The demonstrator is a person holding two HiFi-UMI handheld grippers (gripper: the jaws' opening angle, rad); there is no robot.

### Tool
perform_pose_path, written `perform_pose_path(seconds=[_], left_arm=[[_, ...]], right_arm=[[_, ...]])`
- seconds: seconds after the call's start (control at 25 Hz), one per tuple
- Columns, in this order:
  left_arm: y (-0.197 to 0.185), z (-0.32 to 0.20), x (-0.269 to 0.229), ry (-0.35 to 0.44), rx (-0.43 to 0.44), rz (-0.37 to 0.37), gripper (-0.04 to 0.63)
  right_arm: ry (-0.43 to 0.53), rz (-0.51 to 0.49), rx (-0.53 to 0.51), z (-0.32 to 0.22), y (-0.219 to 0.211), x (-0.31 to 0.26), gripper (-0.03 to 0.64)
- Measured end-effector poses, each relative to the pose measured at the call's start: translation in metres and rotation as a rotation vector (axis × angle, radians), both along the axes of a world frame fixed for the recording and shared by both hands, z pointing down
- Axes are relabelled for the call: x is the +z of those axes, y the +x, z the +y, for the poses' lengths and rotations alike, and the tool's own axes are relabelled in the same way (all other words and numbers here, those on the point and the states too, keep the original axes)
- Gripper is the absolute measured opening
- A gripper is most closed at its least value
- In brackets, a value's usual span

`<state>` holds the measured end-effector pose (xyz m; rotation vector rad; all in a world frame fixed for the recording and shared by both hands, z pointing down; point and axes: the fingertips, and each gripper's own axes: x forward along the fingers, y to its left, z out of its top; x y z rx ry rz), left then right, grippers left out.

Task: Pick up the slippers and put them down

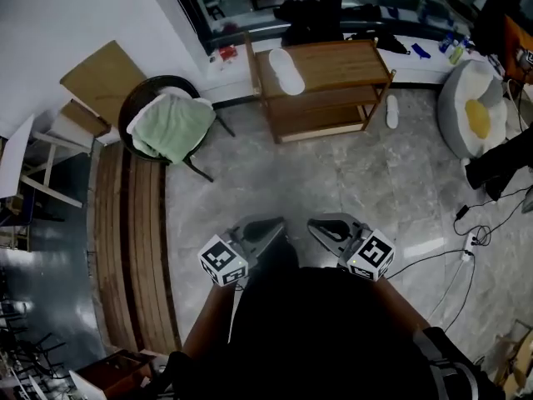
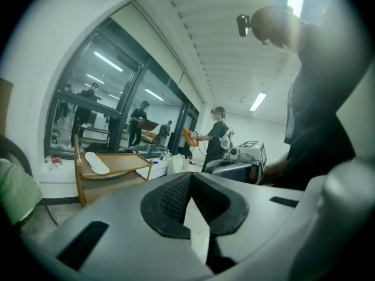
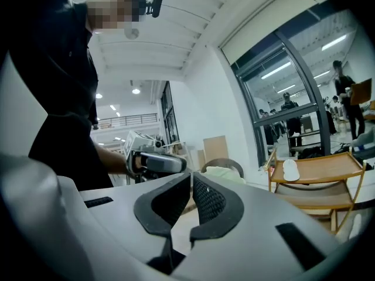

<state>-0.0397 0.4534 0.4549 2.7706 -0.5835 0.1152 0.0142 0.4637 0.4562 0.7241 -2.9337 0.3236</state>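
Two grippers show: the left gripper (image 1: 268,226) and the right gripper (image 1: 323,226). Two white slippers lie ahead of them: one slipper (image 1: 286,71) on the single wooden rack (image 1: 333,57), and a second slipper (image 1: 391,111) on the floor right of it. The rack has three tiers. One round chair (image 1: 154,82) stands ahead-left of the left gripper, bearing one green cloth (image 1: 171,127). One white-and-yellow cushion (image 1: 475,111) sits ahead-right of the right gripper.

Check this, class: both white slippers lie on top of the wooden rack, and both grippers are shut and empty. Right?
Not quite. Only one slipper lies on top of the wooden rack; the other slipper lies on the floor to the rack's right, as the head view shows. The left gripper and right gripper are shut and empty.
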Motion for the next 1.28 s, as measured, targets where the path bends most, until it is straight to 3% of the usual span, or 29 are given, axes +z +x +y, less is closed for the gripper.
perform_pose_path(seconds=[0.28,0.68,1.08,1.28], left_arm=[[-0.040,-0.093,-0.014,0.007,-0.012,0.070,0.011],[-0.076,-0.193,-0.005,-0.024,0.066,0.105,0.011],[-0.037,-0.253,0.012,-0.068,0.145,0.080,0.011],[-0.006,-0.292,0.017,-0.084,0.113,0.043,0.011]], right_arm=[[0.018,0.032,0.042,-0.103,-0.030,-0.029,0.026],[0.010,0.085,0.105,-0.208,-0.055,-0.034,0.026],[-0.036,0.056,0.208,-0.270,-0.008,-0.016,0.026],[-0.034,0.016,0.187,-0.310,0.027,-0.015,0.026]])
